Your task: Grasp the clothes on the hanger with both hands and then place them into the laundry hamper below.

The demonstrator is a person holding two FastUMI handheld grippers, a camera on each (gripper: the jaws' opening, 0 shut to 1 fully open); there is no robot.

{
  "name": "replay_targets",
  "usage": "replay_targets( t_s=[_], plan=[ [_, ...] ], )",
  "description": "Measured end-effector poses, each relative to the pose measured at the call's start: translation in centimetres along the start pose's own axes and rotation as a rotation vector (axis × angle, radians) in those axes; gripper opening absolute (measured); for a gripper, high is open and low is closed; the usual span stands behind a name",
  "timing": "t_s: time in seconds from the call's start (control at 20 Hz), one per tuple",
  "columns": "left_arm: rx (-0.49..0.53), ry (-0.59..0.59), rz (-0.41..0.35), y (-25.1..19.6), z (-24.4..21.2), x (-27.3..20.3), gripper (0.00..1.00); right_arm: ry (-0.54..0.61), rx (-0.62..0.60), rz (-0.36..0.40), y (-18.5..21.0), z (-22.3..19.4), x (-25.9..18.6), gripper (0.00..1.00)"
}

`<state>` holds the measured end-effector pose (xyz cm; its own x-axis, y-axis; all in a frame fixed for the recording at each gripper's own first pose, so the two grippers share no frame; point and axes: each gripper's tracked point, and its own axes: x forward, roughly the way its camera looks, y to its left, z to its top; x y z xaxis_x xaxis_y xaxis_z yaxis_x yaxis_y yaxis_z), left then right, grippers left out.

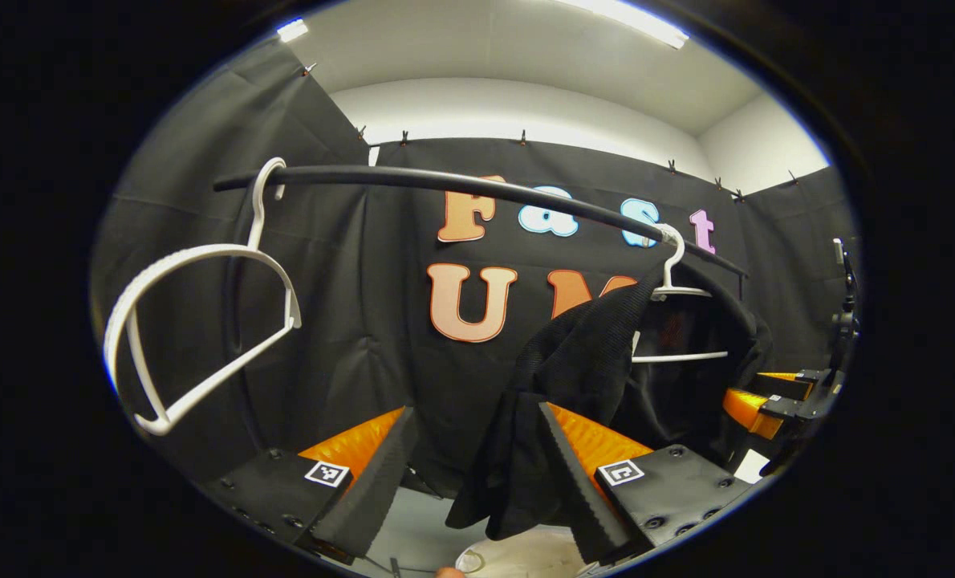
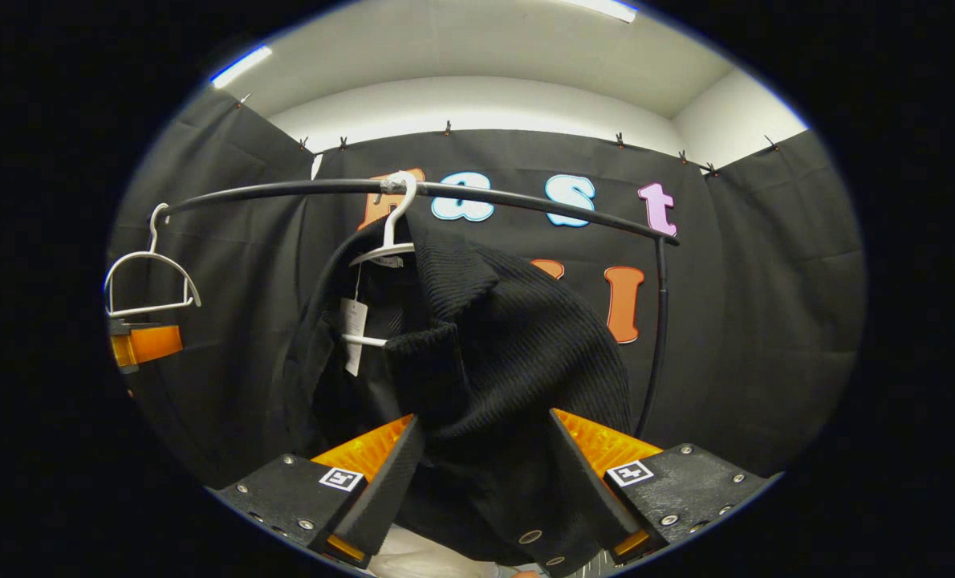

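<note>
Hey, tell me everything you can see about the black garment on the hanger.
The black ribbed knit garment hangs on a white plastic hanger hooked over the black rail. It looks thick and soft, its collar folded over, a pale tag dangling inside and metal snaps near the hem. It sits askew, one side pulled off the hanger. Cloth hangs between the open fingers of the right tool, and a drooping flap lies between those of the left tool.

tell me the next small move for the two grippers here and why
Probably close both grippers on the black garment. It still hangs on the white hanger on the rail, and each gripper has cloth between open fingers: the left gripper around a hanging edge, the right gripper around the body. Neither is pinching yet, so lifting it off would likely fail.
</note>
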<state>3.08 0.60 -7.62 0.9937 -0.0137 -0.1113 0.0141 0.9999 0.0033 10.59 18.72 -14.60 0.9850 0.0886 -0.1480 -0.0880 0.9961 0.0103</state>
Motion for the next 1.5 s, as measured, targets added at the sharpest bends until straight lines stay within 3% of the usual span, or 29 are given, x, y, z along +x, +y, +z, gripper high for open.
replay_targets(
  t_s=[0.3, 0.45, 0.5, 0.6, 0.65, 0.7, 0.75, 0.8, 0.9, 1.05, 1.1, 1.15, 1.45, 1.5],
  plan=[
    [-0.014, 0.003, -0.047, -1.8, -1.8, 2.5, 0.97, -0.03, -0.005, -0.009, 0.5, -0.5, 2.7, 0.94],
    [0.0, 0.005, -0.072, -3.4, -3.1, 4.8, 0.97, -0.042, 0.031, 0.013, 0.7, -0.6, 3.6, 0.64],
    [0.003, 0.006, -0.088, -4.0, -3.6, 5.6, 0.94, -0.043, 0.04, 0.017, 0.5, -0.6, 3.8, 0.74],
    [-0.014, 0.007, -0.125, -5.7, -4.4, 7.0, 0.94, -0.054, 0.053, 0.011, -0.2, -0.5, 4.1, 0.39],
    [-0.028, 0.012, -0.144, -6.7, -5.1, 7.9, 1.0, -0.059, 0.061, 0.012, -0.4, -0.5, 4.1, 0.32],
    [-0.04, 0.015, -0.162, -7.7, -5.6, 8.7, 1.0, -0.058, 0.071, 0.017, -0.5, -0.5, 4.1, 0.25],
    [-0.047, 0.019, -0.177, -8.6, -6.0, 9.6, 0.94, -0.056, 0.076, 0.027, -0.5, -0.6, 4.0, 0.07],
    [-0.05, 0.024, -0.193, -9.3, -6.1, 10.1, 0.93, -0.054, 0.077, 0.034, -0.5, -0.6, 4.0, 0.13],
    [-0.047, 0.037, -0.232, -10.6, -6.9, 11.0, 0.93, -0.063, 0.068, 0.058, -0.3, -0.4, 3.9, 0.08],
    [-0.013, 0.037, -0.209, -11.7, -7.3, 13.1, 1.0, -0.076, 0.034, 0.08, -0.2, 0.1, 2.9, 0.04],
    [-0.008, 0.03, -0.206, -12.1, -7.2, 13.6, 0.97, -0.08, 0.027, 0.09, -0.2, 0.3, 2.5, 0.1],
    [-0.001, 0.037, -0.208, -12.5, -7.4, 14.1, 0.94, -0.086, 0.023, 0.1, -0.1, 0.6, 2.1, 0.02],
    [-0.007, 0.052, -0.223, -13.9, -7.7, 15.7, 0.93, -0.121, 0.016, 0.11, -1.5, 3.1, -0.4, 0.0],
    [-0.001, 0.045, -0.226, -14.3, -7.5, 16.0, 0.77, -0.13, 0.011, 0.105, -1.9, 3.7, -0.9, 0.0]
  ],
)
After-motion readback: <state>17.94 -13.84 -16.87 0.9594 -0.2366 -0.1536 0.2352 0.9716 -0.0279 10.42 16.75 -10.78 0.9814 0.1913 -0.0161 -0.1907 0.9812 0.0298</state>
